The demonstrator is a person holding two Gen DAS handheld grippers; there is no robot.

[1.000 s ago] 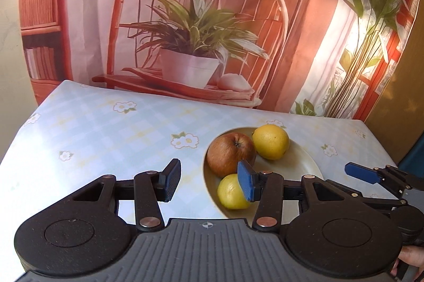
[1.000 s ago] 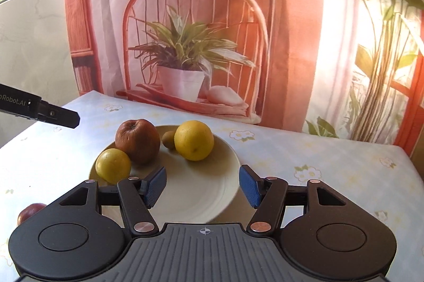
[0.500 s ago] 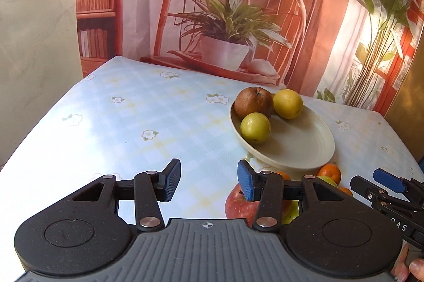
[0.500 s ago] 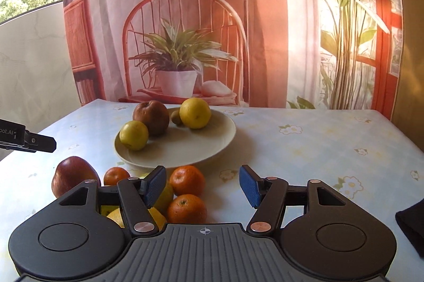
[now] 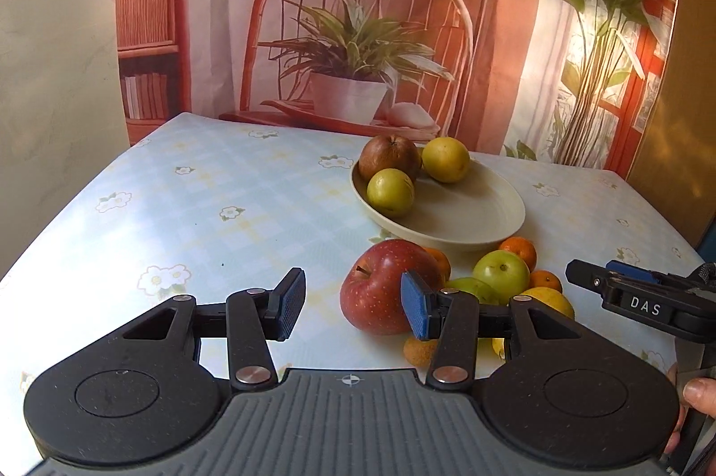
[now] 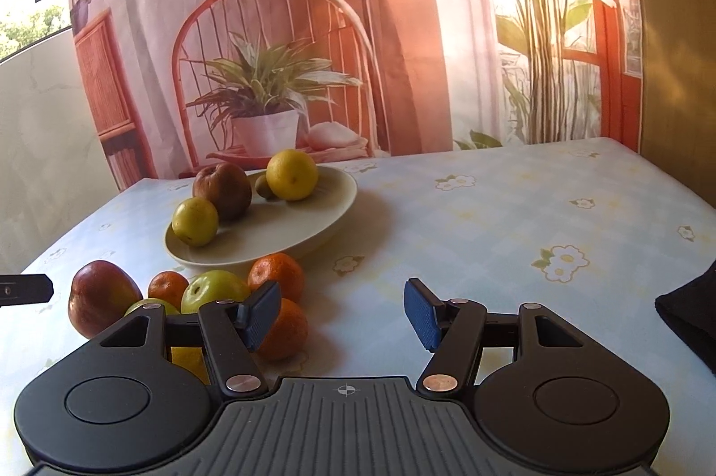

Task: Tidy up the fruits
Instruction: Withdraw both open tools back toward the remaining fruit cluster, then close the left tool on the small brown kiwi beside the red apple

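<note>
A cream plate [image 5: 487, 220] [image 6: 313, 225] holds a brown apple [image 5: 388, 157], a yellow-green fruit [image 5: 390, 191], a yellow citrus [image 5: 445, 159] and a small kiwi [image 6: 265, 187]. In front of it lies a pile of loose fruit: a red apple [image 5: 380, 292] [image 6: 100, 294], a green apple [image 5: 502, 273] [image 6: 214, 290] and several mandarins [image 6: 276, 274]. My left gripper [image 5: 353, 308] is open with nothing in it, and its right pad sits in front of the red apple. My right gripper [image 6: 342, 317] is also open and empty, its left pad before a mandarin [image 6: 282, 330].
The table wears a pale blue flowered cloth [image 5: 201, 203]. A printed backdrop [image 5: 358, 28] of a chair and plant hangs behind it. A dark object [image 6: 691, 310] lies at the right edge. A person's finger [image 5: 698, 391] shows on the right gripper's handle.
Both grippers have drawn back from the plate toward the near side, so the pile of loose fruit has come into view. The right gripper has rolled. Neither opening has changed.
</note>
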